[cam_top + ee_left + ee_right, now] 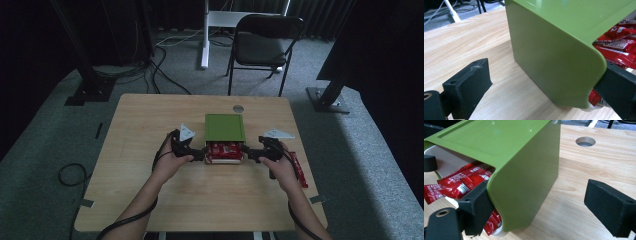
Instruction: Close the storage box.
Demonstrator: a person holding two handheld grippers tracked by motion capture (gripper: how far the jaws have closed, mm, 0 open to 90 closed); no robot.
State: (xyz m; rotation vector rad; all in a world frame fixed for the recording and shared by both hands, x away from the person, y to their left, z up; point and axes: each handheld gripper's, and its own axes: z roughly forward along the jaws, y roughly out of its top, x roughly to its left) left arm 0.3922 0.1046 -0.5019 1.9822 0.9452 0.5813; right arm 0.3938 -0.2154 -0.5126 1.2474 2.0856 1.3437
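On the light wooden table (150, 190), the left gripper (199, 154) is reaching in from the left side toward the glossy green plastic box (224, 128), which is sitting midway between the left and right edges and nearer the far edge than the near one. In the left gripper view its jaws are standing spread wide, one over bare table beside the box's left wall, the other lying at the box's open front corner against the red packets. The glossy red foil snack packets (224, 151) are spilling out of a white inner tray (442, 161) at the near, open end of the box; white lettering is showing on them, but it is too small and cut off to read surely. The right gripper (250, 154) is coming in from the right side, its jaws likewise spread, one touching the box's front corner by the packets, the other over bare table. One more red packet (299, 170) is lying near the table's right edge, beside the right hand (279, 167).
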